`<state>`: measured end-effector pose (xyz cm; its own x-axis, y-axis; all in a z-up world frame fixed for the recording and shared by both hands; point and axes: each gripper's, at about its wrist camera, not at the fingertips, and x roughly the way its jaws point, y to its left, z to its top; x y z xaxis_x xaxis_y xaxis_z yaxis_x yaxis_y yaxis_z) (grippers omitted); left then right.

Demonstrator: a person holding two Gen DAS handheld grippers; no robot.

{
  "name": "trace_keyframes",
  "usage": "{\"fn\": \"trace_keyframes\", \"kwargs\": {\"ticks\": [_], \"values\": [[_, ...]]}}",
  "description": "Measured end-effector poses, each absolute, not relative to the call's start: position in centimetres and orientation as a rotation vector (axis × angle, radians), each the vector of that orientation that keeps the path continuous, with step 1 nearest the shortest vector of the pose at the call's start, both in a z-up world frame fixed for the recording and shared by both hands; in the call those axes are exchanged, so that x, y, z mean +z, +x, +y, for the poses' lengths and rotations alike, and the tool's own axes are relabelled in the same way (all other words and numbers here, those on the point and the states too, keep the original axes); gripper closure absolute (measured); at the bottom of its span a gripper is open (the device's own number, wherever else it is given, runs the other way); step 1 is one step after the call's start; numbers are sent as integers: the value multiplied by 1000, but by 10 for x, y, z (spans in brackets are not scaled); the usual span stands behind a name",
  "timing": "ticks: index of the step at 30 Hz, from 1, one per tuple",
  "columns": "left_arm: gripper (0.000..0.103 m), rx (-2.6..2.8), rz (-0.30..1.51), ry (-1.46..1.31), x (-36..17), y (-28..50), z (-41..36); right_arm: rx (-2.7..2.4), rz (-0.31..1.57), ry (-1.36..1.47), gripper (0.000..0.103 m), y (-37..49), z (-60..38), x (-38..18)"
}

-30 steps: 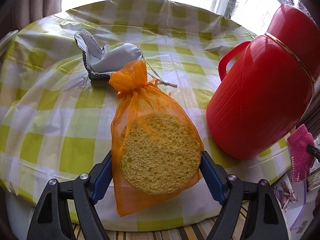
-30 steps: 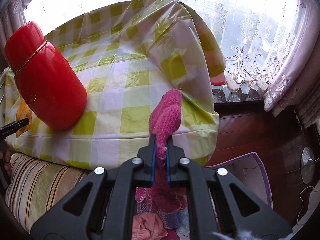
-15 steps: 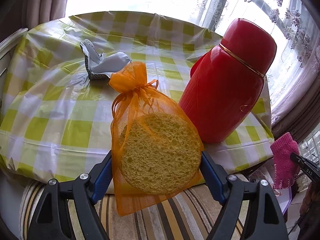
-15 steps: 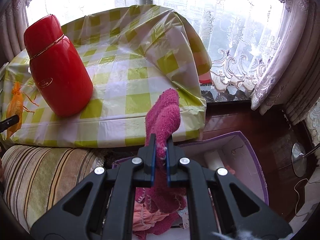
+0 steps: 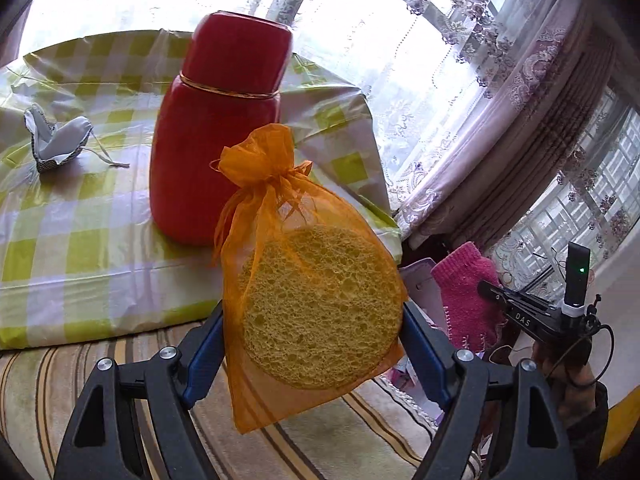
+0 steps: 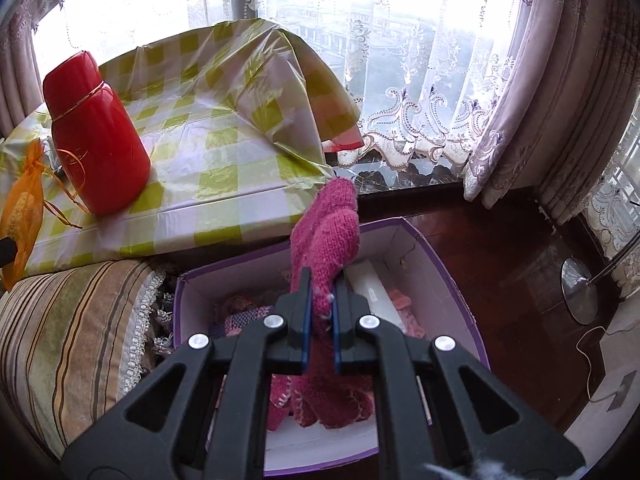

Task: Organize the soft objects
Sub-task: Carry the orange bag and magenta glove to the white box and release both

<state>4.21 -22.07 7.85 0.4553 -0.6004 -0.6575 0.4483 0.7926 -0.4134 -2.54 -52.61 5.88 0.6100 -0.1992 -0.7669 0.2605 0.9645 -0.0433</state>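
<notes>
My left gripper [image 5: 312,332] is shut on an orange mesh bag [image 5: 288,208] with a round yellow sponge [image 5: 320,304] inside, held in the air over a striped cushion [image 5: 100,364]. My right gripper [image 6: 320,304] is shut on a pink knitted glove [image 6: 328,236] and holds it above an open purple box [image 6: 440,264] that has soft fabric items in it. The glove also shows in the left wrist view [image 5: 464,292], and the orange bag in the right wrist view [image 6: 22,208]. A grey-white cloth pouch [image 5: 56,140] lies on the table.
A tall red flask [image 5: 224,128] stands on the green-checked tablecloth [image 5: 72,240] near its edge. The purple box sits on a dark wood floor [image 6: 520,280] beside the striped cushion [image 6: 60,340]. Lace curtains [image 6: 420,60] hang behind. A metal lamp base [image 6: 580,292] is at right.
Both grippers have pulled back from the table and swung right. The bag with the sponge now hangs over the cushion. The glove now hangs over the purple box.
</notes>
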Motion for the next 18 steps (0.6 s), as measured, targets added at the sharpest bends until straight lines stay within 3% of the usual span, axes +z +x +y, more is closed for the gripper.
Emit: {"fn": "trace_keyframes", "kwargs": {"ticks": [7, 10, 11, 12, 14, 18], "values": [[20, -897, 933, -196, 84, 20, -289, -343, 882, 93, 92, -51, -550, 59], [17, -987, 990, -200, 77, 14, -314, -360, 907, 107, 86, -53, -557, 55], [17, -992, 1011, -192, 73, 13, -320, -365, 919, 110, 73, -53, -558, 54], [17, -990, 1034, -179, 69, 13, -323, -368, 929, 110, 51, -53, -558, 52], [17, -975, 1062, -171, 63, 15, -323, -356, 927, 89, 34, -54, -551, 52], [17, -915, 1061, -220, 60, 22, -293, -276, 940, 21, 34, -48, -526, 52]]}}
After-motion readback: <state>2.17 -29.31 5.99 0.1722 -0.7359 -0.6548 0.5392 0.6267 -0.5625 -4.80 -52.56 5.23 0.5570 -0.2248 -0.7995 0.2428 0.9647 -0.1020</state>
